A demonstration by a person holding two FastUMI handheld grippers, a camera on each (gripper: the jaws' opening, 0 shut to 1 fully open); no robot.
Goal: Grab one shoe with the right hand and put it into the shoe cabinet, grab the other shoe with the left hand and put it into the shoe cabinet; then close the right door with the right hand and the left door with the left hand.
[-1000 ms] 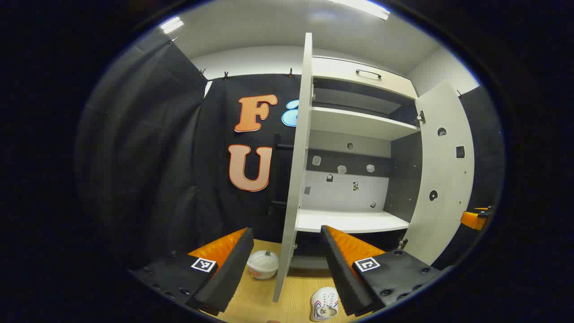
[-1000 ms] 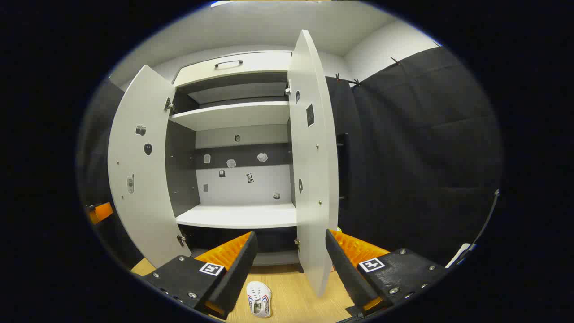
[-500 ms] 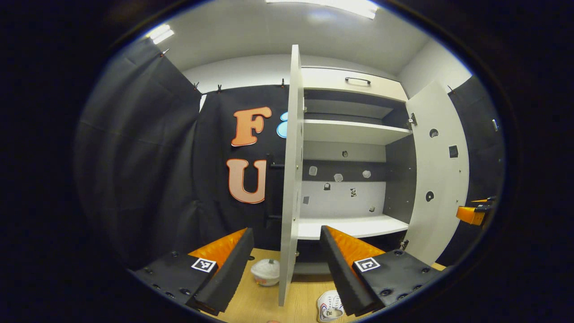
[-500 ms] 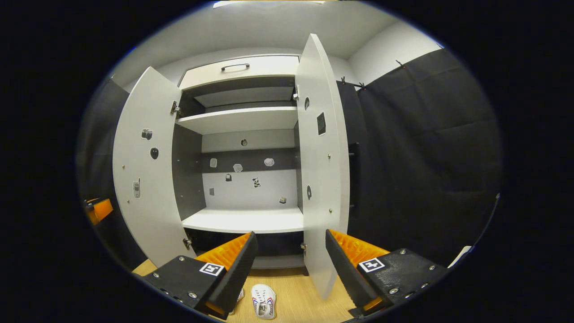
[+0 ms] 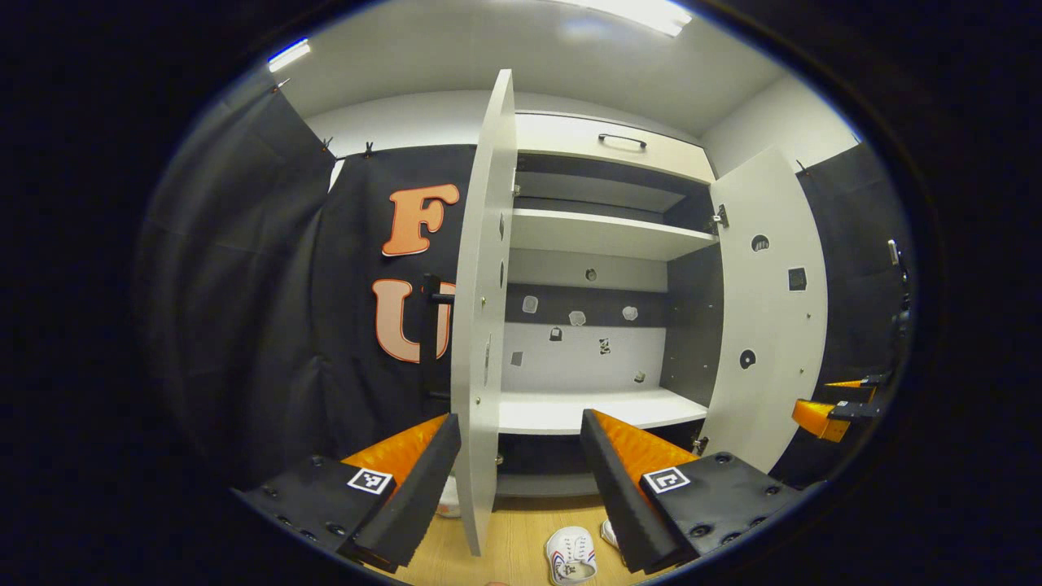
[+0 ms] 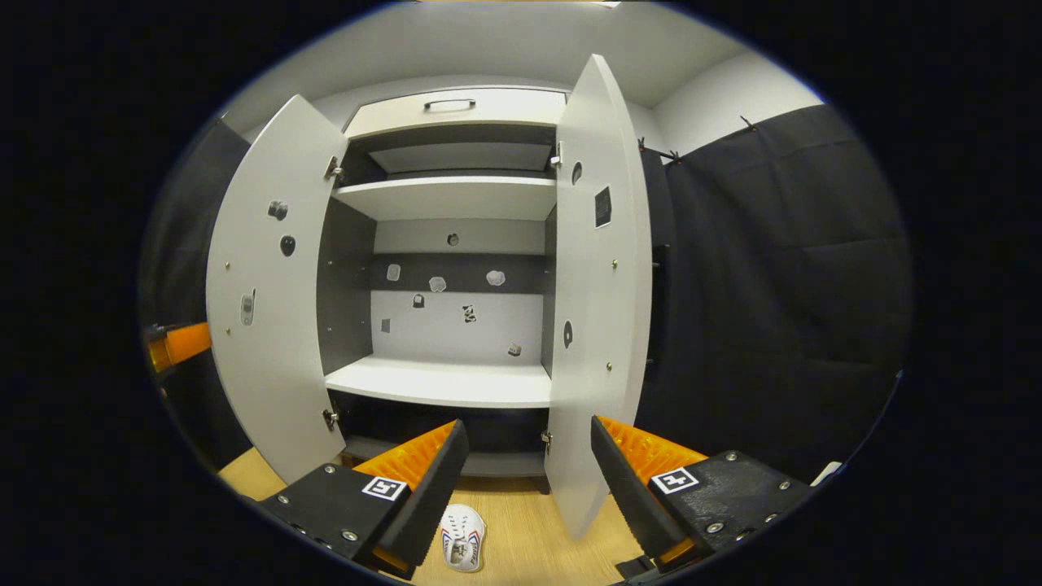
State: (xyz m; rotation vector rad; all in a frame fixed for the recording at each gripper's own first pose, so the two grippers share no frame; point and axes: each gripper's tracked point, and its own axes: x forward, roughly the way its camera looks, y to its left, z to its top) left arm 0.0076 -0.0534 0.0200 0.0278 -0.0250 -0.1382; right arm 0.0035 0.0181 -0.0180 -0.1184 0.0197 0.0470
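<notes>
Both claws gape, holding nothing — left claw (image 5: pixel 518 480), right claw (image 6: pixel 527 488). Shoe (image 6: pixel 461 546) at 6 o'clock sits near the right door (image 6: pixel 598 301) — descent risks clipping its edge.

Cabinet (image 6: pixel 456 195) smooth matt white board, dark matt inner panels. Floor (image 6: pixel 521 537) light wood grain. Wall (image 6: pixel 773 285) matt black cloth, creased. Shoe (image 6: pixel 462 547) white, slightly glossy.

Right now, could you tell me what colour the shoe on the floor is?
White with red and blue trim; the small shoe shows best in the right gripper view.
</notes>
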